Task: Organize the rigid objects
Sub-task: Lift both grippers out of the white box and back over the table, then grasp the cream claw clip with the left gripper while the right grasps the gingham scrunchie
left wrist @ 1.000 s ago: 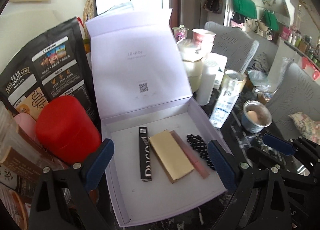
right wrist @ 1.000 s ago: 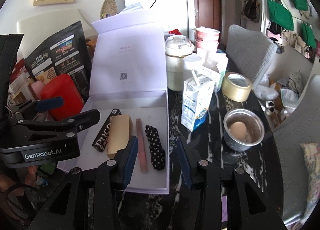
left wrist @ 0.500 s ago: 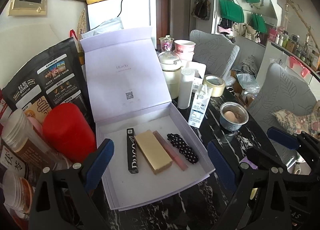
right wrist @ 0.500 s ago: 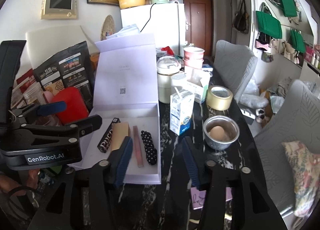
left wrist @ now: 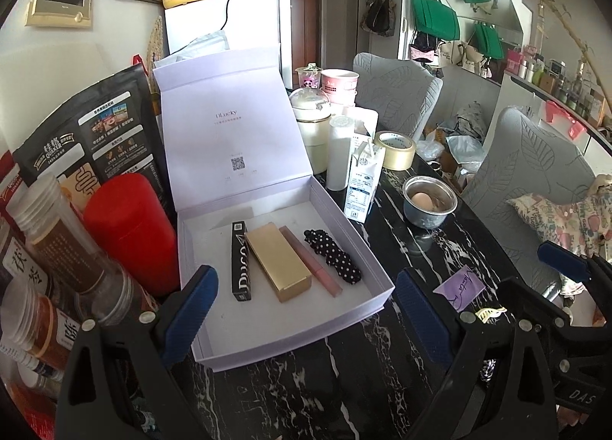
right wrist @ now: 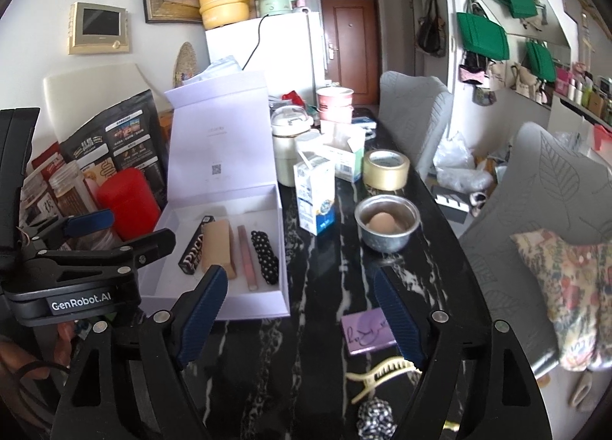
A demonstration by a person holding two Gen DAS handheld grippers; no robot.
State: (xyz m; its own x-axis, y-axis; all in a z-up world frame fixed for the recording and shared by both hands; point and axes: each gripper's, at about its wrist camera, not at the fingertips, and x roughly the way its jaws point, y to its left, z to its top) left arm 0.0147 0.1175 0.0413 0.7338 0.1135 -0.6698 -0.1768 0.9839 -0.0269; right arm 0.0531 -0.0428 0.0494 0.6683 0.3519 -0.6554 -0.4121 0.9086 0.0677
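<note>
Cardboard, matte and pale lilac, forms the open gift box on the veined black marble table (lid upright), holding a glossy gold bar. Left gripper gapes empty; right gripper jaws are opening, empty, above a ridged cream hair claw.

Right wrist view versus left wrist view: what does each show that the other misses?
Only the right wrist view shows the cream hair claw and checkered scrunchie near the right gripper, whose jaws are opening with nothing between them. Only the left shows the left gripper head-on, open and empty. Both show the open lilac box, the purple card and the egg bowl.
</note>
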